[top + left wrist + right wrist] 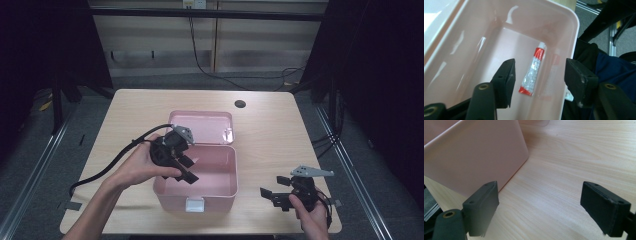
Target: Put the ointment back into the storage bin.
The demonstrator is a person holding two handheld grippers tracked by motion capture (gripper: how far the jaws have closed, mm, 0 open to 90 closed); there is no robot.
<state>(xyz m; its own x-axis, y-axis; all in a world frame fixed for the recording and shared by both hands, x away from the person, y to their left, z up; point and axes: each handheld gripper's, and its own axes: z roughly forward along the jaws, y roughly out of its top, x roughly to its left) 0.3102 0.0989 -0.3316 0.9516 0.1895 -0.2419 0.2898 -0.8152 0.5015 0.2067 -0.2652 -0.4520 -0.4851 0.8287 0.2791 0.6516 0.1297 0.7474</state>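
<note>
Tube (pixel 532 71), red and silver with a white cap, lies flat on the floor of the pink box (pixel 159 187), close along one of its side walls and touching nothing else. Left gripper (pixel 186 169) hangs over the box's left wall, angled down into it; its jaws stand apart with empty air between them, the tube showing on the floor below that gap, not pinched. No earlier picture to compare, so only the present state is noted: released, or never closed on it. Right gripper (pixel 274 188) sits low near the front right corner of the table (pixel 270 125), jaws spread wide on nothing, pointed at the box's outer right wall with bare wood in between. Lid (pixel 202 127) lies folded back toward the far edge; white latch (pixel 195 204) hangs at the box's front wall. Risks, as judgement: the left jaw tips are close to the box rim, so a careless lift or swing could catch the wall and drag or tip the light box; nothing steadies it. The left gripper's cable (pixel 115 160) trails across the left part of the table and could snag. If the lid is to be shut, the left gripper itself stands in its path. Small dark hole (pixel 240 104) near the far edge, well apart from everything.
</note>
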